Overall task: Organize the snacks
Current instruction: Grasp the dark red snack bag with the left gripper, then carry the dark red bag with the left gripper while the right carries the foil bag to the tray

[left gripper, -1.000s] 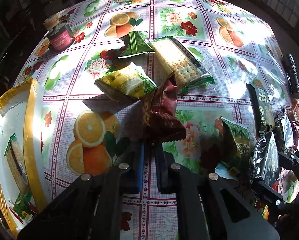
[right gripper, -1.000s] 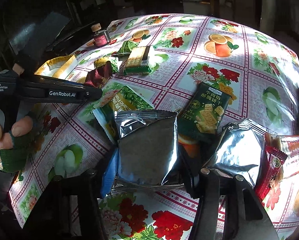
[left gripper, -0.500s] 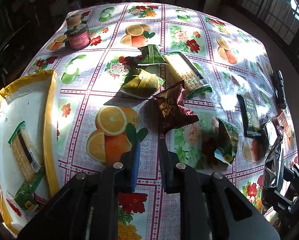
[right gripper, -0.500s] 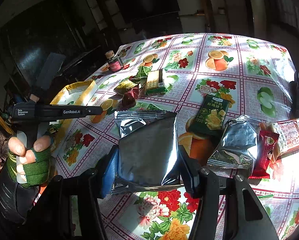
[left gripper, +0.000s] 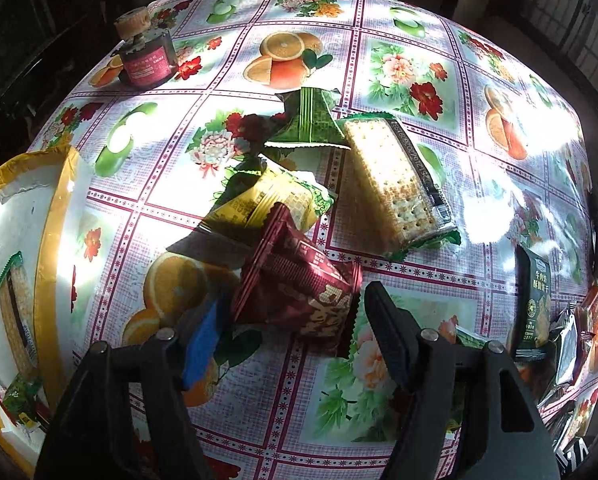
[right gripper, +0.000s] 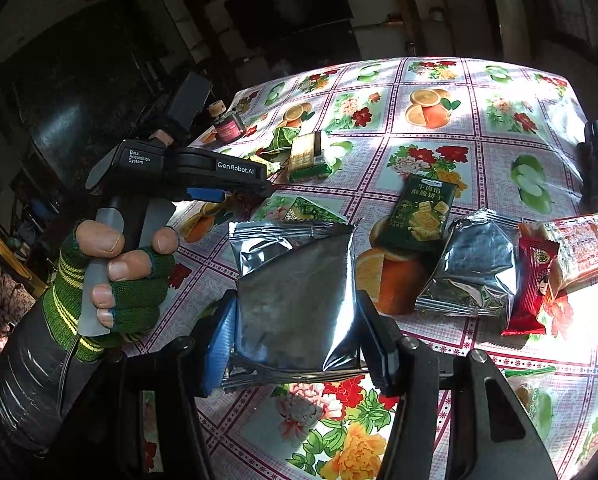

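Straddling the maroon packet [left gripper: 299,292], left gripper [left gripper: 295,316] gapes; right gripper [right gripper: 295,332] pinches silver pouch [right gripper: 295,292].

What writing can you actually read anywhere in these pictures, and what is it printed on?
"GenRobot.AI": side of the left gripper.
"Data Acquisition System": the same gripper's body, nearer the hand.
"牛肉馅 酥脆饼干": dark green packet; the small print under it is unreadable.
Maroon packet: large gold characters, tilted and partly hidden, not readable.
Cracker pack: a printed code along its edge, too blurred.
Jar: pink label, too small to read.
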The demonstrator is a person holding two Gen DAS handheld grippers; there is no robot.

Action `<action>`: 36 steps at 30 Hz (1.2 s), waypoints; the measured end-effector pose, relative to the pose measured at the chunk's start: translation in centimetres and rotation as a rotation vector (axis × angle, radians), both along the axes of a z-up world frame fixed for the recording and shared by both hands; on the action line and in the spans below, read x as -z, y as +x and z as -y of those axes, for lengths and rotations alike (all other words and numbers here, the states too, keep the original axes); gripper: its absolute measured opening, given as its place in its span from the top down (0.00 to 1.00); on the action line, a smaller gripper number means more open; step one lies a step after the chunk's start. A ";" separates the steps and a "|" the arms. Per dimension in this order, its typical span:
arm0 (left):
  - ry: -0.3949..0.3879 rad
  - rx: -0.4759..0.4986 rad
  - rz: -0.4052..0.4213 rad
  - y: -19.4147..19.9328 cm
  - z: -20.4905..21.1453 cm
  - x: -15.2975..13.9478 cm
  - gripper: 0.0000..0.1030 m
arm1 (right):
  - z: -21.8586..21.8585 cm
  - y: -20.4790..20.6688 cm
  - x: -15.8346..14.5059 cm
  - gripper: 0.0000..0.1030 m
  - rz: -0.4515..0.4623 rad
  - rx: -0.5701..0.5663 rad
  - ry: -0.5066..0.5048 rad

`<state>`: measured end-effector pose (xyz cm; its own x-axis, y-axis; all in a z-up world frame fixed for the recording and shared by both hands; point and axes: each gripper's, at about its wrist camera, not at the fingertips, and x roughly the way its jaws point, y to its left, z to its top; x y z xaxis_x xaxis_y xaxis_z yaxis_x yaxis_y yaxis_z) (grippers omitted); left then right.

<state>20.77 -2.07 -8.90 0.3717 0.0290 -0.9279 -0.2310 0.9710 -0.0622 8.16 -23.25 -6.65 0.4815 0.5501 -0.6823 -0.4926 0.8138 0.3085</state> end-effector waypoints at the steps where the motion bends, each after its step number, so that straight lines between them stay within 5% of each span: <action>1: 0.024 -0.003 0.015 0.0 0.1 0.0 0.32 | 0.2 0.0 0.0 0.45 0.000 0.004 0.002; 9: 0.025 0.022 0.043 -0.4 -0.1 -0.7 0.55 | -0.1 0.2 0.4 0.45 -0.012 0.002 0.012; 19: 0.095 0.002 0.086 -5.6 -0.8 -2.5 0.57 | -1.2 -0.3 0.1 0.45 -0.002 -0.014 0.014; 36: 0.105 -0.043 0.115 -14.8 -3.9 -5.5 0.56 | -4.8 -1.7 -0.4 0.45 0.012 -0.077 0.019</action>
<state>5.96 1.78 -3.42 0.4718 0.1420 -0.8702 -0.2695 0.9629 0.0110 6.48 -18.47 -6.20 0.4453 0.5986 -0.6659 -0.5570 0.7675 0.3174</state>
